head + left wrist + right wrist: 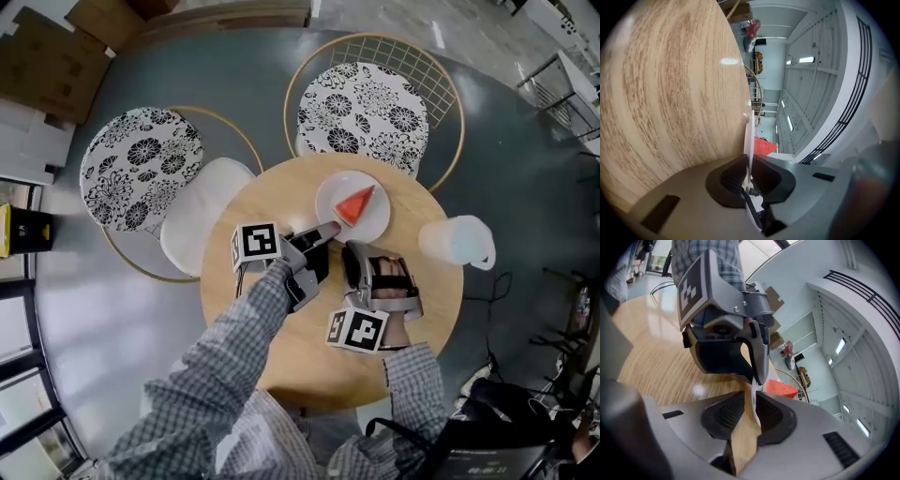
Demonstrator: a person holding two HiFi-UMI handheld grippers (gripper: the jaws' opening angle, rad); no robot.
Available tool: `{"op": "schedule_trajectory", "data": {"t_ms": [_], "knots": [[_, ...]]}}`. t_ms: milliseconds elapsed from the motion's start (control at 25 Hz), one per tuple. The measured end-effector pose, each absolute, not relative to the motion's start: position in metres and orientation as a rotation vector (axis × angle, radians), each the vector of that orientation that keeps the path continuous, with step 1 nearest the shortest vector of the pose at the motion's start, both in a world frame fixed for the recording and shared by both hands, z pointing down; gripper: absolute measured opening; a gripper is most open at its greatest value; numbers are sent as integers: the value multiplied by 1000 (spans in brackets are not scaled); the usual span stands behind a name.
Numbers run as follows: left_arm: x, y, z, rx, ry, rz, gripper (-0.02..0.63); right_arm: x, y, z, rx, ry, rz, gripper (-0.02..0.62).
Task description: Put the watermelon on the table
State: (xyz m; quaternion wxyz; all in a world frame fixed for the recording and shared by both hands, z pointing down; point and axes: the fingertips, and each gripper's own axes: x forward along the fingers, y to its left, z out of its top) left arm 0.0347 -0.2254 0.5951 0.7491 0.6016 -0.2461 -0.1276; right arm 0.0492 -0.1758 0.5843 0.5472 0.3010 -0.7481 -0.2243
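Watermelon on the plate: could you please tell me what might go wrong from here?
1. The left hand-held gripper and right hand-held gripper both pinch only the thin near rim of the plate; it could slip or tilt.
2. The watermelon lies loose on it, so a tilt might slide it off.

Head view looks steeply down; both gripper views closely share the plate (330, 192).

Watermelon slice (354, 204) on plate (333, 192), far side of table (441, 291); jug (457, 242) right.
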Motion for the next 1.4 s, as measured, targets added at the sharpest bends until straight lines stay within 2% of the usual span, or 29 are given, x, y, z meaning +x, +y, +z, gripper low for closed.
{"op": "schedule_trajectory", "data": {"t_ms": [80,160,520,640,1400], "knots": [[35,-225,595,1317,-539,-273,31,48,-177,586,704,-1754,-549,77],[35,-226,595,1314,-538,-267,31,49,-180,584,720,-1748,-537,28],[38,-225,588,1374,-537,-168,33,55,-183,583,761,-1738,-444,28],[34,-224,588,1389,-549,-148,65,57,-185,586,767,-1732,-423,28],[-14,-174,568,1303,-552,-326,66,51,-189,605,725,-1828,-185,29]]}}
